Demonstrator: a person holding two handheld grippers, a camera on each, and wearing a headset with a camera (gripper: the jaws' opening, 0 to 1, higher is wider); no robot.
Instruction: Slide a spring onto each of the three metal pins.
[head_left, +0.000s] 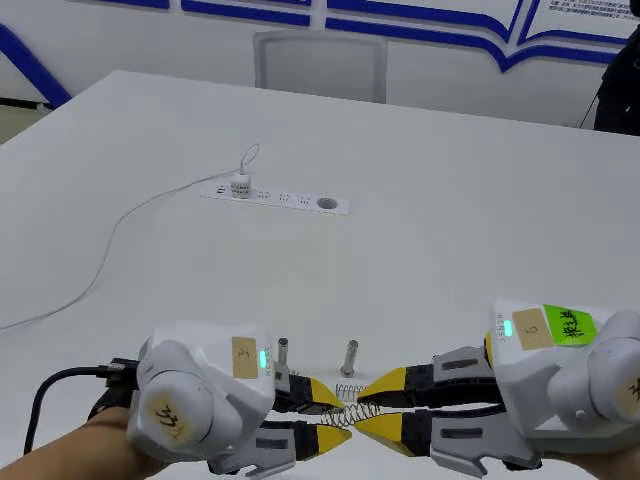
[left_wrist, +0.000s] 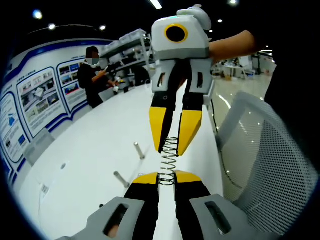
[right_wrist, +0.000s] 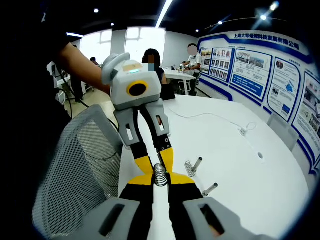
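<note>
Head view, nearest first: left gripper and right gripper meet tip to tip at the near edge of the surface. Both are clamped on one spring, an end each, with the coil spanning the gap between them.

Just beyond, two pins stand upright. What looks like a loose spring lies at the foot of the right-hand one.

Further back are a socket strip with its cable, then a chair.

Risks as I see them:
- Pulling the grippers apart would overstretch the coil.
- If one side lets go under tension, the spring snaps back and could fly off the near edge.
- I can't tell whether the pins are fixed. A jaw swinging in could knock one over.
- The coil end is pinched flat-on, so it could catch on the pin tip.
</note>
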